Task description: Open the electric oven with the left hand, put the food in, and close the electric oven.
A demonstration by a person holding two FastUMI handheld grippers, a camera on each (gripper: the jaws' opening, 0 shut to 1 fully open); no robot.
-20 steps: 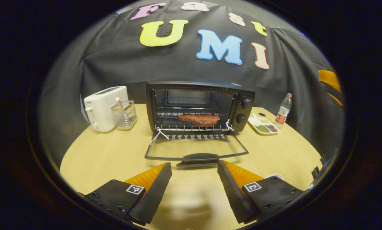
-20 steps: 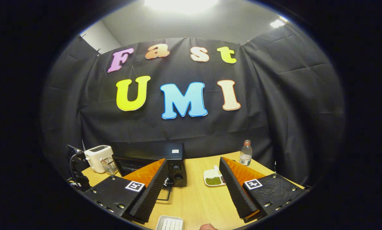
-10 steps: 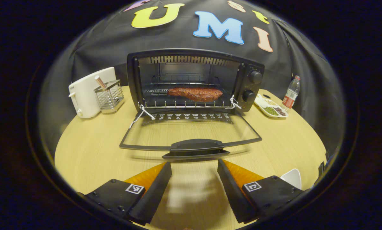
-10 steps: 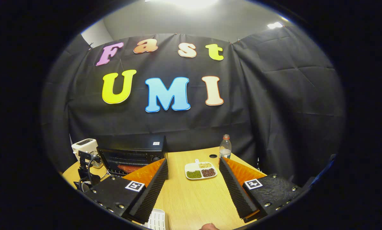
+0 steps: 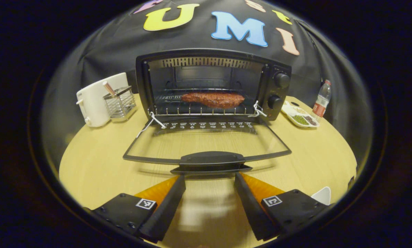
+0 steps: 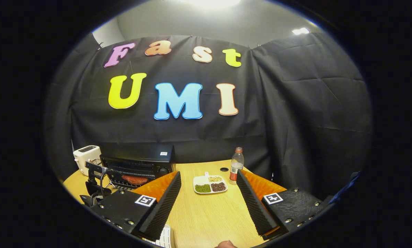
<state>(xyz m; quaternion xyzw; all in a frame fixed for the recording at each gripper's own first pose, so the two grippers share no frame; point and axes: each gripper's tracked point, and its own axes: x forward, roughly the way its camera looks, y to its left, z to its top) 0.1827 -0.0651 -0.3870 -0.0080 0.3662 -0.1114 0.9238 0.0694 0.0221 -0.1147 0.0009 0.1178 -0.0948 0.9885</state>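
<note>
A black electric oven point(image 5: 276, 62) stands on the round wooden table with its glass door point(image 5: 206, 143) folded flat toward me. A reddish-brown piece of meat point(image 5: 213, 99) lies on the wire rack inside. The door's black handle point(image 5: 211, 159) sits just beyond my left gripper point(image 5: 210, 181), which is open and holds nothing. In the right gripper view the oven point(image 6: 137, 162) is at the far left with the meat point(image 6: 134, 179) visible in it. My right gripper point(image 6: 208, 177) hovers open above the table, well right of the oven, and part of the left gripper point(image 6: 93, 184) shows beside the oven.
A white toaster point(image 5: 94, 99) and a wire utensil holder point(image 5: 120, 102) stand left of the oven. A white divided dish of beans point(image 5: 300, 115) and a water bottle point(image 5: 321, 103) sit to its right. A white plate's rim point(image 5: 321, 195) peeks out at the near right.
My left gripper has moved forward to the open door's handle, so the oven looms larger. The right gripper view has swung right, bringing the bean dish toward the middle.
</note>
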